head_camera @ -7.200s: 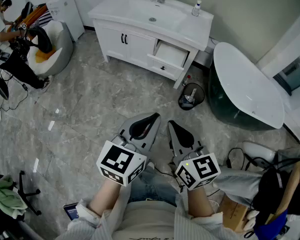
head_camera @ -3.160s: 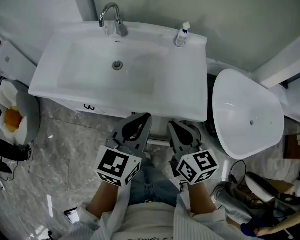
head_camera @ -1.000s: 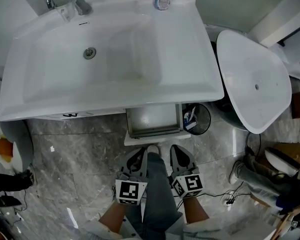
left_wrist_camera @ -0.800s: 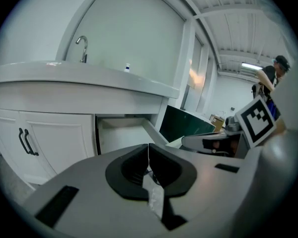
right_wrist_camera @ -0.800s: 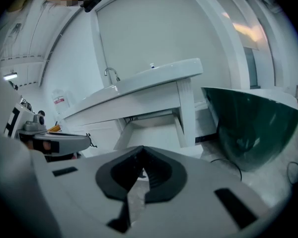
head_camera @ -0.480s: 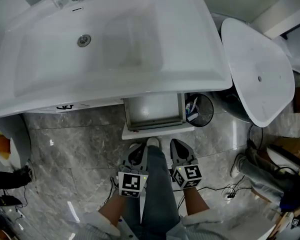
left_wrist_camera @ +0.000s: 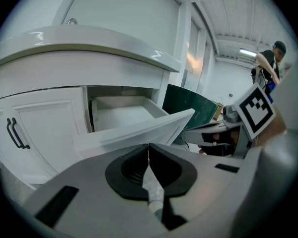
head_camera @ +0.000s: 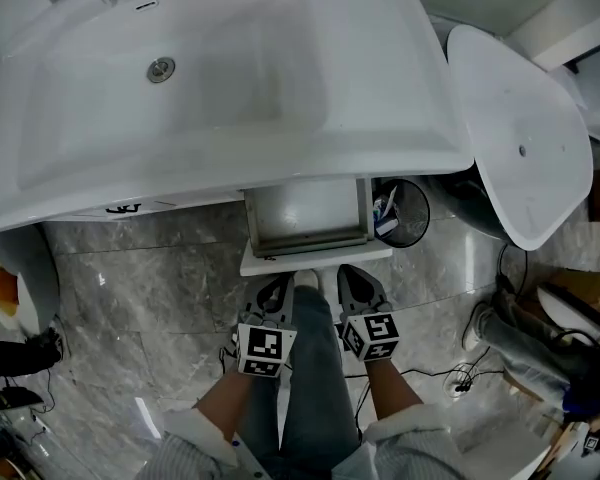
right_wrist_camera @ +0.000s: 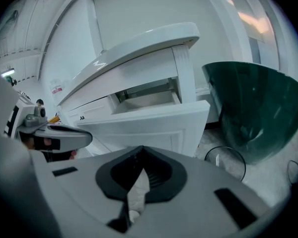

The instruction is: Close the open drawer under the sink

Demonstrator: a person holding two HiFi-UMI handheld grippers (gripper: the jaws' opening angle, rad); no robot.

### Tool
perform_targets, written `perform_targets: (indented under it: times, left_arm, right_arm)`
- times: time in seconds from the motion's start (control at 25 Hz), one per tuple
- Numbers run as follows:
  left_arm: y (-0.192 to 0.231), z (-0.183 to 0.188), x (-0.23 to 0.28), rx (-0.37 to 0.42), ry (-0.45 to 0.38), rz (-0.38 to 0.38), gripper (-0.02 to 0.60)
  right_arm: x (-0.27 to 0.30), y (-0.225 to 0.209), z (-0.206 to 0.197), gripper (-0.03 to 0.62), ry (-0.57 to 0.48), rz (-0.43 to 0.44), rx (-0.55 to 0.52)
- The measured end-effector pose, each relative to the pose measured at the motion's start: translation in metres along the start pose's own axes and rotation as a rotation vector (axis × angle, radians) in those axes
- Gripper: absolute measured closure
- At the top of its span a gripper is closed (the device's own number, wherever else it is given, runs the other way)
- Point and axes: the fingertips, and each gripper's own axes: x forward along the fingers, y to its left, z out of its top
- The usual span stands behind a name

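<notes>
Drawer (head_camera: 305, 216) sits pulled out under the sink (head_camera: 435, 138). My left gripper (head_camera: 275, 295) and right gripper (head_camera: 356, 285) hover just before its front, jaws clenched on nothing. I'd push the front evenly so it slides straight.

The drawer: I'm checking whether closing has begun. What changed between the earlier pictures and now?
The person walked up to the sink and brought the left gripper and right gripper low, close before the front of the drawer. Nothing was taken hold of. The drawer stays open; both grippers stay shut and empty.
</notes>
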Motion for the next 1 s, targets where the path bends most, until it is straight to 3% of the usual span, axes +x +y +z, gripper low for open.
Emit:
perform_targets:
  times: [0.28,0.52,1.0]
  left_arm:
    - [0.004,-0.008,0.011,0.03,0.036,-0.014,0.565]
    - [0.007,-0.006,0.008,-0.006,0.029,-0.006,0.565]
    - [0.009,0.007,0.003,-0.009,-0.005,-0.01,0.565]
  right_arm:
    - [0.014,0.001,0.005,0.585,-0.002,-0.006,0.006]
    - [0.014,0.002,0.017,0.585,-0.026,-0.03,0.019]
    - [0.01,0.005,0.027,0.585,-0.048,-0.06,0.061]
